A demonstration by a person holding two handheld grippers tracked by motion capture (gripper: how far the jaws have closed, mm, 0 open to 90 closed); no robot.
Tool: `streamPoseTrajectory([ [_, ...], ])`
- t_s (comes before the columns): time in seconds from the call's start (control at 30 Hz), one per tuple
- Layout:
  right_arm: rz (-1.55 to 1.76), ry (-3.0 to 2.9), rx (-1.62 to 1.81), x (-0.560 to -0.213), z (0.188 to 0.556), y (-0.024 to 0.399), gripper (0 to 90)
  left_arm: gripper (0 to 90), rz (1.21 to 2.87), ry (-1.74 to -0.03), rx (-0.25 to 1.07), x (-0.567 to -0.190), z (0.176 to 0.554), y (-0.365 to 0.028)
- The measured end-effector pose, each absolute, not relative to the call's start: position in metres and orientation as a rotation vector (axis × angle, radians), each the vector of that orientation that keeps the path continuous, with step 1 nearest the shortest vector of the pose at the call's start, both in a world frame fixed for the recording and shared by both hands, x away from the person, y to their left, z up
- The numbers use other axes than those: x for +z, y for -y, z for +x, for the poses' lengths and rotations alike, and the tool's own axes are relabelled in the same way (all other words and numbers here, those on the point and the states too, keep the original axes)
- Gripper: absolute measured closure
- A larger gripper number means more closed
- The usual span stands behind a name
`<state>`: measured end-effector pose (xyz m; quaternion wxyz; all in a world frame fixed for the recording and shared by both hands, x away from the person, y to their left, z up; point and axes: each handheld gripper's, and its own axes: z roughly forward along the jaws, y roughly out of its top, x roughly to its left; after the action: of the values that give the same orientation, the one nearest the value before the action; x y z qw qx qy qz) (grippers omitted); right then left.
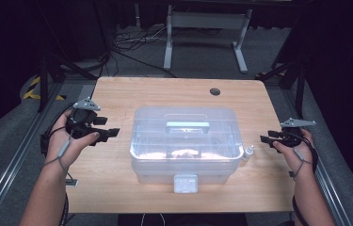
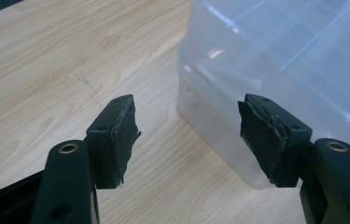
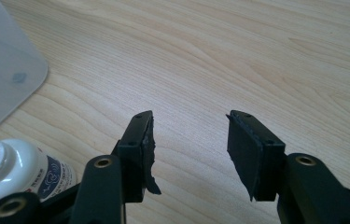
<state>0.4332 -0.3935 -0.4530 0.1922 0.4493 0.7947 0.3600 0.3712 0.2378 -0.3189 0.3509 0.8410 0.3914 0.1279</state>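
Note:
A clear plastic storage box (image 1: 184, 143) with a lid, a top handle (image 1: 188, 125) and a front latch (image 1: 185, 183) stands in the middle of the wooden table (image 1: 117, 96). My left gripper (image 1: 110, 133) hovers left of the box, open, nothing between its jaws; in the left gripper view the box corner (image 2: 275, 70) lies just beyond my left gripper (image 2: 186, 128). My right gripper (image 1: 264, 139) is open to the right of the box, over bare wood (image 3: 191, 135). A small white bottle (image 1: 248, 153) stands by the box's right side, and the white bottle (image 3: 11, 170) sits left of the right jaws.
A round cable hole (image 1: 215, 91) sits in the table's far right part. Behind the table are a white desk frame (image 1: 207, 33) and cables on the floor (image 1: 132, 42). Metal rails run along both table sides.

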Motion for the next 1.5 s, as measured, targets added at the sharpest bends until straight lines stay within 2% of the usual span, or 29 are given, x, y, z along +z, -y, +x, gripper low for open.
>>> streamPoseTrajectory([
  [0.5,1.302,-2.207,1.044,-0.451,0.426,0.397,52.6,35.9,2.192,-0.775,0.304,-0.289,0.369,-0.185],
  [1.5,1.336,-2.205,1.084,-0.457,0.42,0.393,50.8,28.4,2.269,-0.567,0.236,-0.283,0.389,-0.112],
])
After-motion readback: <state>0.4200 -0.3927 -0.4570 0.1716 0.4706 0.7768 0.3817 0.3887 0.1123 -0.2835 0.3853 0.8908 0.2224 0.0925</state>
